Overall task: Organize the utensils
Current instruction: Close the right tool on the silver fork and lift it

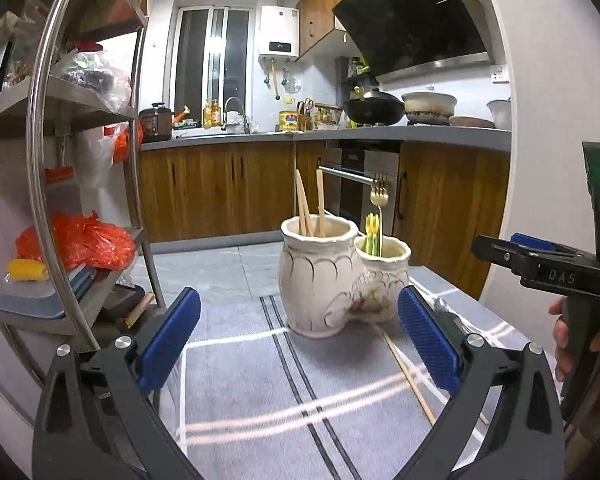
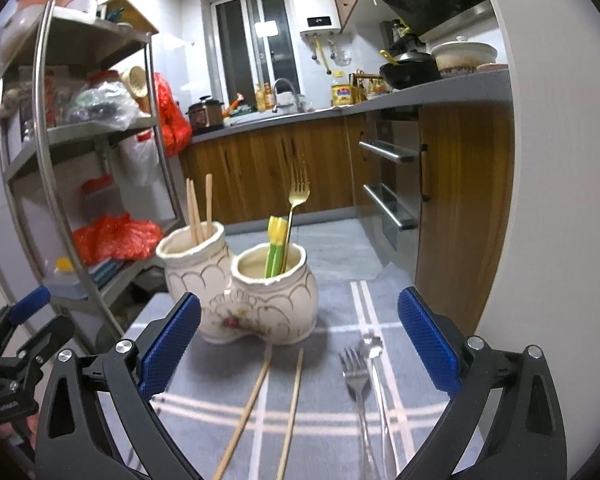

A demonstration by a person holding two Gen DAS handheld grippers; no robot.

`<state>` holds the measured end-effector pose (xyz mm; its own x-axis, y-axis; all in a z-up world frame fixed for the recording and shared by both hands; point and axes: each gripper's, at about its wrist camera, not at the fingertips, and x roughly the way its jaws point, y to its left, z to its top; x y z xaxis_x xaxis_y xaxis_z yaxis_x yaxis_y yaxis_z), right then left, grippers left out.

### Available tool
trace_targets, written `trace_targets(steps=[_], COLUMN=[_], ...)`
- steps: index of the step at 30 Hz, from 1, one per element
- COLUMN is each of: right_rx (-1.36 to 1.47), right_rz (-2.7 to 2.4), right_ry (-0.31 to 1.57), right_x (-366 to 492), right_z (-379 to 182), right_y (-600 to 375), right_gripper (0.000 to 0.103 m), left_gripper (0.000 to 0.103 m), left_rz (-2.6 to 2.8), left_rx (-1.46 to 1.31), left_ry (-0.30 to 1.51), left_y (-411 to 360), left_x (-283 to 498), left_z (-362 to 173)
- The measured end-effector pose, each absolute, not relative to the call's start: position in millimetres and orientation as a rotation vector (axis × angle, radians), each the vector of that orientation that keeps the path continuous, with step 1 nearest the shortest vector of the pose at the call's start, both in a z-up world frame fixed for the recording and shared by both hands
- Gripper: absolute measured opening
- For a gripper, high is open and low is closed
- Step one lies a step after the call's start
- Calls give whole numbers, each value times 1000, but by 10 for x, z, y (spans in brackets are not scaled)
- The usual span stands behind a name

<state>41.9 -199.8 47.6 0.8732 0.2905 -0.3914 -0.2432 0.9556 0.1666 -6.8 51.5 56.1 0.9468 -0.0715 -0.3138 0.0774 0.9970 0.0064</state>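
In my right wrist view the right gripper [image 2: 299,344] is spread wide and holds nothing. Between its blue pads, low in the frame, two wooden chopsticks [image 2: 256,400] lie on the cloth, and to their right a silver fork [image 2: 354,372] and a silver spoon [image 2: 374,354] lie just beside each other. Behind them, in the centre, stands the ceramic double holder [image 2: 260,292]. Its taller left pot keeps three chopsticks, and its lower right pot keeps a golden fork [image 2: 296,208] and some green-yellow utensils [image 2: 276,246].

In my left wrist view the left gripper [image 1: 299,344] is also spread open and empty. The holder stands between its pads, a little farther away, and one chopstick lies near the right pad. The right gripper shows at the right edge of this frame.

The surface is a grey tablecloth [image 2: 332,400] with white stripes. Farther back I see a metal shelf rack [image 2: 100,128] at left, wooden cabinets [image 2: 268,168], the counter and a window [image 2: 256,44].
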Motion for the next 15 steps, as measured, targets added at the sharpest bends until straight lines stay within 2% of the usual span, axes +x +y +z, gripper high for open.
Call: trace_targets(steps=[15], right_rx=[77], right_rz=[158], right_ry=[458], right_x=[190], right_z=[384], right_y=[-2496], right_gripper=[98], left_gripper=[97], left_rz=[-112], left_rx=[-26], left_ry=[423], left_y=[544], left_x=[-77], left_z=[229])
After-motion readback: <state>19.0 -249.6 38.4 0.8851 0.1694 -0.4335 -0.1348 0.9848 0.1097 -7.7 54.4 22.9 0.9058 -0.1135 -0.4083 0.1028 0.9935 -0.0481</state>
